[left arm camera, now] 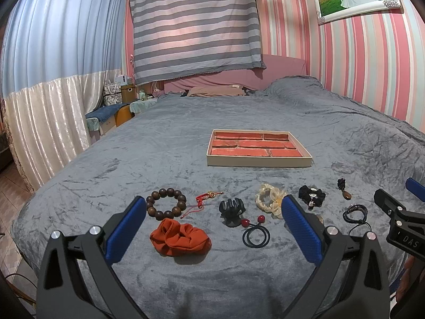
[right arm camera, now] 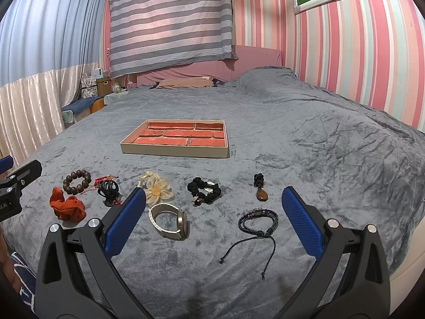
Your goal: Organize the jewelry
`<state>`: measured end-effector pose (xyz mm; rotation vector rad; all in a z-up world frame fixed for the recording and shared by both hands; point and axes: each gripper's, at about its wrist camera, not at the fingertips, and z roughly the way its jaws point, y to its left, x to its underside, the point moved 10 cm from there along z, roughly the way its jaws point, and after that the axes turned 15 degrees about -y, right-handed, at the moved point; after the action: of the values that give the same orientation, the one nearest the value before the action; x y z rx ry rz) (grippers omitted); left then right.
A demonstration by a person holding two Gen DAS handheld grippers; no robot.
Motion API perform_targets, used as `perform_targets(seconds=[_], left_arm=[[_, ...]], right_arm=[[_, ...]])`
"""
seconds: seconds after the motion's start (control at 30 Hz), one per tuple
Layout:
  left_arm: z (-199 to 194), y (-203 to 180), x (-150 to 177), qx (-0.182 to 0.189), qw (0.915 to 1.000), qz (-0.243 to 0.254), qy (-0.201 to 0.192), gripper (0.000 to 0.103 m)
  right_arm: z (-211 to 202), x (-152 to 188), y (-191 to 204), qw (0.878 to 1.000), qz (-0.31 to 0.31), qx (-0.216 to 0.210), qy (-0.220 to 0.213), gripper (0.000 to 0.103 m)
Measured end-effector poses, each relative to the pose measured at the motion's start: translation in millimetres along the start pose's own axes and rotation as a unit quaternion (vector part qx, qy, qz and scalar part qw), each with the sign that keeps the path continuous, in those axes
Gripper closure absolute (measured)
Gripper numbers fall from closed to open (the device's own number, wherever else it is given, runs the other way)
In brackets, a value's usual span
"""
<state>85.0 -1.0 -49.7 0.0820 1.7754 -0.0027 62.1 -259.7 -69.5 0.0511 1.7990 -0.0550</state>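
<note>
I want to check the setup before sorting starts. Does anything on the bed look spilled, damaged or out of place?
Nothing stands out. The tray sits flat and holds nothing, and the pieces lie apart in loose rows before it. Only the braided bracelet has its cords trailing loose across the blanket. Both tools, left tool and right tool, are open.

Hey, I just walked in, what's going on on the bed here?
A person holds a two-finger tool in each hand, left tool and right tool, both open and empty above a grey bedspread. Jewelry and hair pieces lie in a row, among them a wooden bead bracelet and a watch. The tray beyond holds nothing yet.
</note>
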Motion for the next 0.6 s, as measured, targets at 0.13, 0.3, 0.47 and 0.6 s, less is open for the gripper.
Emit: perform_targets(seconds=[0.13,0.3,0.47,0.6], left_arm=[[-0.1,0.1,0.0,0.000,1.0000,0.000,0.000,0.004],[-0.1,0.4,0.1,0.000,1.0000,0.000,0.000,0.004],[0.0,-0.5,1.2,0.003,1.0000,-0.002,0.002,0.004],[0.0,-1.1,1.9,0.003,1.0000,-0.001,0.002,0.004]], right_arm=[[-0.1,0.4,0.1,1.000,0.000,0.000,0.000,0.004],[-0.1,0.4,0.1,1.000,0.001,0.000,-0.001,0.004],[1.0,2.3,-0.4,1.000,0.000,0.001,0.001,0.004],[1.1,6.0,-4.4,1.000,0.002,0.003,0.002,0.004]])
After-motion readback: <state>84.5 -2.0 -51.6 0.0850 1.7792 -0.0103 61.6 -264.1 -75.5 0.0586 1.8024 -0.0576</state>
